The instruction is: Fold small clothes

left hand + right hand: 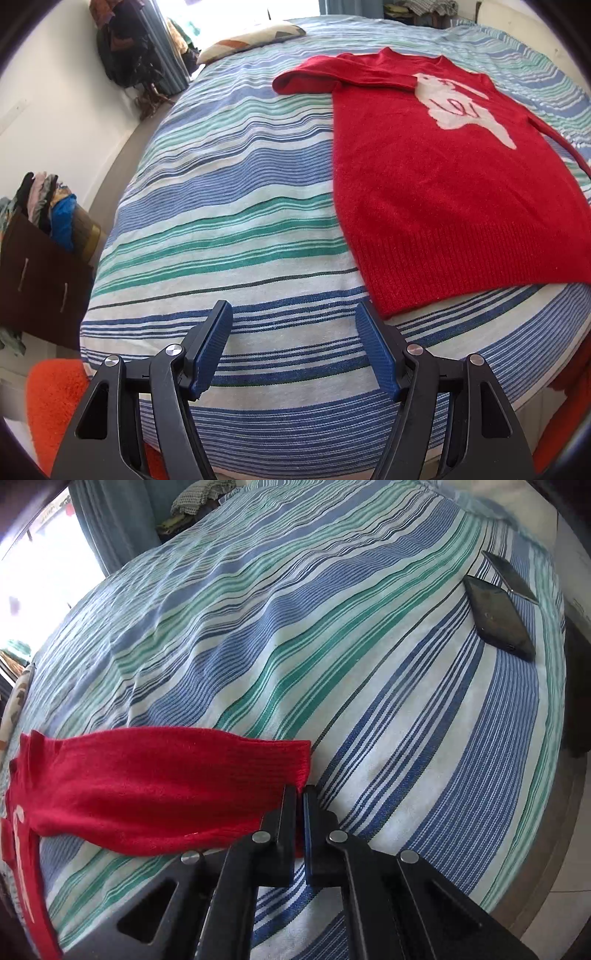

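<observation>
A red knit sweater [436, 177] with a white animal figure lies face up on the striped bed cover [221, 206]. Its left sleeve is folded near the collar at the far side. My left gripper [295, 321] is open and empty, hovering over the bed's near edge, just left of the sweater's ribbed hem corner. My right gripper [300, 794] is shut on the cuff of the sweater's right sleeve [147, 786], holding it stretched out above the striped bed cover [332, 646].
A patterned pillow [251, 40] lies at the bed's far left. Two phones [498, 616] lie near the bed's right edge. A dark drawer unit with clothes [40, 251] and an orange rug [55, 398] are left of the bed.
</observation>
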The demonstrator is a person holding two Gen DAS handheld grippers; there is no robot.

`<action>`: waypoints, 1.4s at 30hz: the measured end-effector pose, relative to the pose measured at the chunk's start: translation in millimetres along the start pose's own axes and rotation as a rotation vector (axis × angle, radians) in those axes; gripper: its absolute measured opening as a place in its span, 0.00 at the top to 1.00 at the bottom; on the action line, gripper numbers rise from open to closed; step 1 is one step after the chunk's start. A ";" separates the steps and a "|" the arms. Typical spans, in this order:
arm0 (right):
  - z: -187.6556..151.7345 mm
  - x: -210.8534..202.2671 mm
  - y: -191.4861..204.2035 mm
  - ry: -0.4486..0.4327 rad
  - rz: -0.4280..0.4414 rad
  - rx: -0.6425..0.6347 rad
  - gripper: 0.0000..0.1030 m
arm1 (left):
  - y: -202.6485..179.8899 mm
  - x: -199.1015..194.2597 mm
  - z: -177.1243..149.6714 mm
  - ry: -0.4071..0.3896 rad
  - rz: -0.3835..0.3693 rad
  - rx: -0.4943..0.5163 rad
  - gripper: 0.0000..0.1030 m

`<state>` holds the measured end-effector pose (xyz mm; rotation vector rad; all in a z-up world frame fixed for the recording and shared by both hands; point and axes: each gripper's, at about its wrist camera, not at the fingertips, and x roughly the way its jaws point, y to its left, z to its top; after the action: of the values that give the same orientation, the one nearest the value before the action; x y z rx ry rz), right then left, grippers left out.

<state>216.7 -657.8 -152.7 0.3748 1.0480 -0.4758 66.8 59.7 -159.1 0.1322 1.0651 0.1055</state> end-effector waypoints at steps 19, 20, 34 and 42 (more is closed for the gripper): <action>-88.5 -135.4 73.7 -0.324 0.091 -0.171 0.35 | -54.1 -9.0 186.3 -0.282 -0.089 0.386 0.20; -104.9 -143.6 87.1 -0.340 0.142 -0.176 0.33 | -73.4 4.6 197.4 -0.291 -0.083 0.469 0.21; -212.9 -140.2 210.1 -0.398 0.280 -0.478 0.32 | -114.3 126.1 283.7 -0.154 -0.156 0.340 0.97; -210.4 -134.2 203.7 -0.390 0.259 -0.462 0.32 | 154.7 136.5 292.4 -0.148 -0.033 -0.468 0.98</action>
<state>117.4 -353.7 -114.5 -0.0001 0.6878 -0.0587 385.2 216.2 -112.8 -0.2962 0.8700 0.3065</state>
